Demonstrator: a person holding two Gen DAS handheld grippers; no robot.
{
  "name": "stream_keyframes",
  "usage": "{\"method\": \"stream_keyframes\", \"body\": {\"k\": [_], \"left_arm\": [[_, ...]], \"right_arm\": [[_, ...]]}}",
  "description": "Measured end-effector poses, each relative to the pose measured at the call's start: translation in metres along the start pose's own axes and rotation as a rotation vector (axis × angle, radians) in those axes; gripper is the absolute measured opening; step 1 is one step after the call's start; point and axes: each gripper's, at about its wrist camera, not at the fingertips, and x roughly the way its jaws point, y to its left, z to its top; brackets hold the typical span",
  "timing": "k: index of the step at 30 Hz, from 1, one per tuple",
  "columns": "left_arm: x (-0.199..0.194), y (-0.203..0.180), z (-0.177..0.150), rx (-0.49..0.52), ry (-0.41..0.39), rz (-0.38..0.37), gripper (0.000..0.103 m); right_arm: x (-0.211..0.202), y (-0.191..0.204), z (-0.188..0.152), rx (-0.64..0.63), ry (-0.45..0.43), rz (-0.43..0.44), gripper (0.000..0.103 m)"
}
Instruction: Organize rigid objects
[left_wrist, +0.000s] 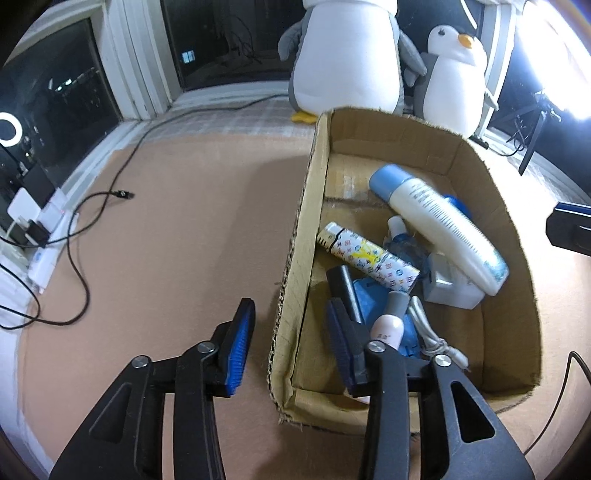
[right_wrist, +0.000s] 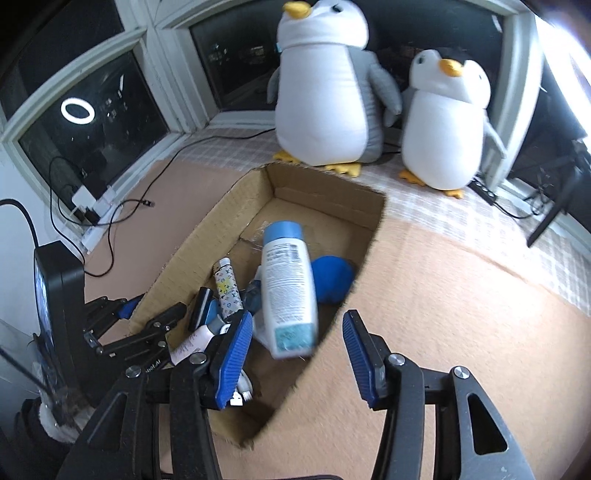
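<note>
Right wrist view: my right gripper (right_wrist: 297, 354) spread, empty, straddling cardboard box (right_wrist: 325, 197) wall; lotion bottle (right_wrist: 288, 291) blurred inside box atop pile. Left gripper (left_wrist: 290, 349) spread, astride opposite wall. Risk: finger snags wall, tips box, bottle rolls onto patterned lighter (left_wrist: 367, 256).

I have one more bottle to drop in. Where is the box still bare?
Bare floor at the cardboard box's far end, beyond the blue-capped bottle. The near end is crowded: patterned tube, white cable, pink bottle.
</note>
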Motion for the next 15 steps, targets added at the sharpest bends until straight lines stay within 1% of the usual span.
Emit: {"method": "stream_keyframes", "body": {"k": [5,7,8,10,12,13,14,15], "left_arm": [[-0.032,-0.003,0.005,0.01,-0.054,-0.009,0.04],[-0.046,-0.004,0.007,0.009,-0.073,-0.025,0.042],[-0.057,-0.005,0.009,0.011,-0.088,-0.036,0.044],[-0.078,-0.008,0.011,0.02,-0.123,-0.049,0.046],[-0.101,-0.012,0.015,0.033,-0.162,-0.064,0.048],[-0.112,-0.014,0.016,0.039,-0.179,-0.069,0.049],[-0.122,-0.016,0.017,0.045,-0.195,-0.075,0.051],[-0.132,-0.018,0.019,0.056,-0.213,-0.081,0.052]], "right_arm": [[-0.028,-0.012,-0.007,0.033,-0.04,-0.002,0.048],[-0.045,-0.016,-0.01,0.042,-0.062,-0.005,0.048],[-0.055,-0.018,-0.011,0.044,-0.074,-0.007,0.048],[-0.074,-0.017,-0.014,0.042,-0.097,-0.017,0.049],[-0.092,-0.017,-0.016,0.033,-0.121,-0.029,0.054],[-0.105,-0.016,-0.018,0.025,-0.139,-0.045,0.061],[-0.112,-0.015,-0.019,0.019,-0.151,-0.056,0.065],[-0.122,-0.014,-0.021,0.014,-0.167,-0.069,0.065]]}}
